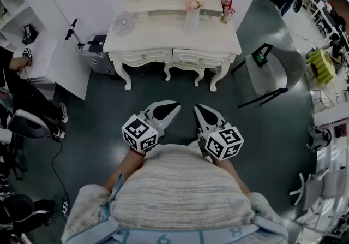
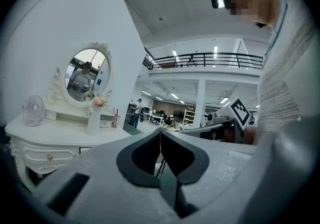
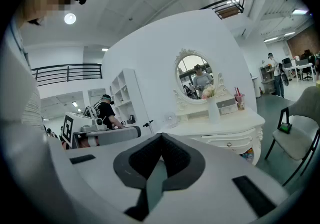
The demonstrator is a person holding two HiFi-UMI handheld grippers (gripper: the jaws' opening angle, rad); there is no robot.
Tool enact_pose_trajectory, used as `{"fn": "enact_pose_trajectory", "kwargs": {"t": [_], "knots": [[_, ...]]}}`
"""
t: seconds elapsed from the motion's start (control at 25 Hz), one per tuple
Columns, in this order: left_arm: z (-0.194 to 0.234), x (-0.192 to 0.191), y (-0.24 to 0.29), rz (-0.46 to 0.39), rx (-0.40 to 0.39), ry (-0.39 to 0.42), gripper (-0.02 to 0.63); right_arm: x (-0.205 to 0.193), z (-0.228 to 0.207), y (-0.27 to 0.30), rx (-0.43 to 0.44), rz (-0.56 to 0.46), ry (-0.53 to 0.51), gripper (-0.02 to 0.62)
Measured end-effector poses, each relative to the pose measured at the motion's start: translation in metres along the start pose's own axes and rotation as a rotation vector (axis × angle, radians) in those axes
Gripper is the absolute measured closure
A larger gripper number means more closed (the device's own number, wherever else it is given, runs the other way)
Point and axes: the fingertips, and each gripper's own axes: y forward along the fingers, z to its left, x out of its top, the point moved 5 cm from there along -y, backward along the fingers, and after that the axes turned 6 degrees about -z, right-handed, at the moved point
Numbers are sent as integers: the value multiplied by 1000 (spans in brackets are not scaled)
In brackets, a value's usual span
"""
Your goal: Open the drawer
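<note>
**A:** Well short of the tabletop (image 1: 163,38), across a stretch of dark floor, both tools sit close to the person's body. The left tool (image 1: 173,108) has its jaws pressed together on nothing. The right tool (image 1: 199,110) is the same, tips meeting and empty.

**B:** And the drawer?

**A:** It is just under the tabletop's front edge. There are two fronts side by side, each with a small knob: the drawer (image 1: 199,59) on the right tool's side, and a second drawer front (image 1: 146,55) beside it. Both look closed, and I cannot tell which one the task means.

**B:** What could go wrong from here?

**A:** My guess is three things. If a tool arrives with its jaws closed as they are now, it will bump the knob instead of taking it, so the jaws need to spread before contact. The knob is also small and rounded, and a shallow pinch could slip off partway through the pull. Last, a tall vase (image 1: 191,19) of flowers stands mid-tabletop, with a fan (image 1: 123,22) toward the left end and a cup (image 1: 226,11) with straws toward the right. A sharp tug might rock the furniture and tip the vase.

**B:** Is anything in the way?

**A:** A chair (image 1: 266,73) stands off the tabletop's right end, seemingly clear of a straight approach.
</note>
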Motion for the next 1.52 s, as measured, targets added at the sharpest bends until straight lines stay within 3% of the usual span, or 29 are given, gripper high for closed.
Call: {"fn": "enact_pose_trajectory", "kwargs": {"t": [0.72, 1.0, 1.52], "knots": [[7, -2, 17, 5, -1, -25, 592, 8, -15, 7, 0, 19, 6, 588], [15, -5, 18, 14, 7, -36, 592, 9, -21, 14, 16, -22, 93, 584], [37, -19, 11, 42, 32, -76, 592, -4, -21, 35, 20, 37, 89, 584]]}}
